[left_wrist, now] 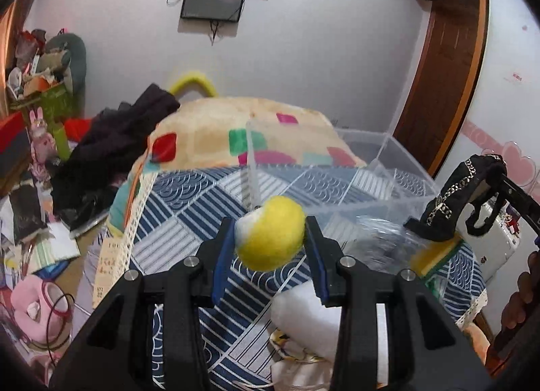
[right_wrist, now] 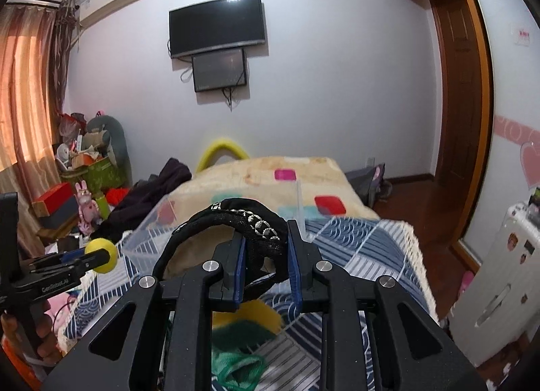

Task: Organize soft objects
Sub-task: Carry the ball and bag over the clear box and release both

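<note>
While left gripper (left_wrist: 270,242) clamps yellow ball (left_wrist: 273,239); right gripper (right_wrist: 265,266) pinches black headband (right_wrist: 236,219).

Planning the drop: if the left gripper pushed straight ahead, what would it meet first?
Probably the clear plastic bin: its divider stands just beyond the yellow ball held in the left gripper. Depth is uncertain.

Daylight glows orange through the curtains (right_wrist: 30,87) at the left of the right wrist view, leaving the room evenly lit, soft and slightly dim. Both fisheye pictures bend the door frame (right_wrist: 472,104) and walls strongly, with black corners. The clear box (left_wrist: 371,168) is smeared by blur, and the television (right_wrist: 217,25) carries a small glare spot.
</note>
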A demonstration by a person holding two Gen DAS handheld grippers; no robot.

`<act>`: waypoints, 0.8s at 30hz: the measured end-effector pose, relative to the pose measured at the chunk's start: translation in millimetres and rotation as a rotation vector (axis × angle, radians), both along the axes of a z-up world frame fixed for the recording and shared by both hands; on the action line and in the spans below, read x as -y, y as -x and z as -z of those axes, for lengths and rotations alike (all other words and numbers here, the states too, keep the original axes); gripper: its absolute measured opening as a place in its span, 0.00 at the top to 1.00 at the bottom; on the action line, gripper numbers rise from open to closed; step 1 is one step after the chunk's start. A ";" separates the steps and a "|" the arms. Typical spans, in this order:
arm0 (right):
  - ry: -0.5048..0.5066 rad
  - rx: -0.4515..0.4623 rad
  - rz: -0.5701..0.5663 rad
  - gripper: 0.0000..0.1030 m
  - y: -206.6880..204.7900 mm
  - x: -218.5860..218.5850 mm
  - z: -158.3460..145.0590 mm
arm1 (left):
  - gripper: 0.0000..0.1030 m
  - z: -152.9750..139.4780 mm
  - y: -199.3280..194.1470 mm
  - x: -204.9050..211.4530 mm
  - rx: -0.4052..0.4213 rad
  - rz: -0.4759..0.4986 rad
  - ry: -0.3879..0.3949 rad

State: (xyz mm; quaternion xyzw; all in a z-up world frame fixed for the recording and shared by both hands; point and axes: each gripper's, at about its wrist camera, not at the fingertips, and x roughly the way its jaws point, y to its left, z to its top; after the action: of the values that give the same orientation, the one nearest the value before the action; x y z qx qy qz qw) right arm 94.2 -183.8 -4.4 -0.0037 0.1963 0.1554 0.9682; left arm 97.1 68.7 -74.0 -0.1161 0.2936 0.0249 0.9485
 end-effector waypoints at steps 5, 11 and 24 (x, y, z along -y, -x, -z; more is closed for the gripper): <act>0.008 0.048 0.003 0.81 -1.6 -5.7 -11.8 | 0.61 -23.4 1.8 1.1 0.049 0.027 0.003; 0.007 0.090 0.011 0.81 -9.6 -13.1 -20.3 | 0.61 -47.0 -4.9 4.7 0.092 0.041 -0.026; 0.081 0.067 0.019 0.81 -49.2 -36.7 -8.9 | 0.61 -48.0 -57.0 4.3 0.043 0.051 -0.068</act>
State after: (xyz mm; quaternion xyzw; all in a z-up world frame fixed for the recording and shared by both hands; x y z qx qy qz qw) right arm 143.4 -147.0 4.5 -0.0460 0.1699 0.1381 0.9747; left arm 154.1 64.4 -26.0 -0.0767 0.2752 0.0082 0.9583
